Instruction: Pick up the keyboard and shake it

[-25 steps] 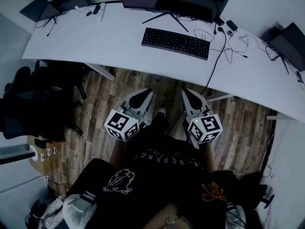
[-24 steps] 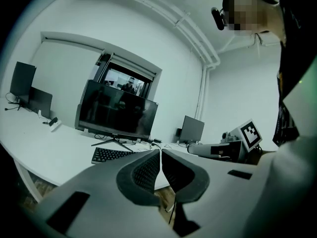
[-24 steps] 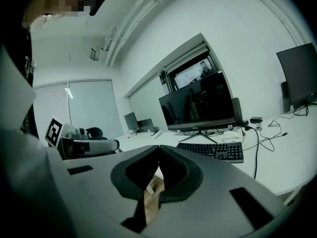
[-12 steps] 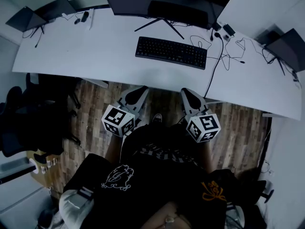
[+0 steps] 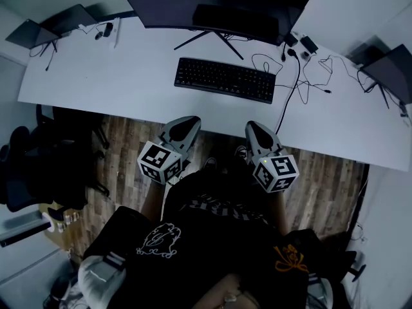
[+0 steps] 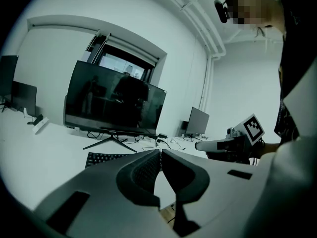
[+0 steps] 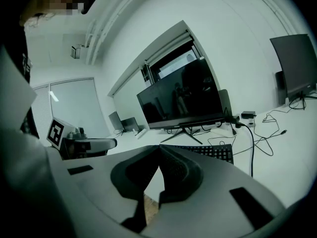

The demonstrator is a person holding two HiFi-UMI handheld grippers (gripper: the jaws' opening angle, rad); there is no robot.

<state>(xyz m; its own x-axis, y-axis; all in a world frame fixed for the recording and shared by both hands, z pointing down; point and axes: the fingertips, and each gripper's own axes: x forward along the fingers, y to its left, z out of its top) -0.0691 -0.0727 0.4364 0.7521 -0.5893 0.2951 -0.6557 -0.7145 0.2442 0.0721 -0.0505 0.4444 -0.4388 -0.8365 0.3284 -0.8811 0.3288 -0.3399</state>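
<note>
— Closer now: your left gripper and right gripper are near the counter's lower edge.
— Holding anything?
— Nothing; both have their jaws closed together. The keyboard lies upper centre on the counter, untouched.

The monitor runs off the head view's top edge, a laptop off its right edge. The left gripper hides the keyboard's right half in its view. The right gripper hides its near edge. Bits at upper left are too small to tell.
</note>
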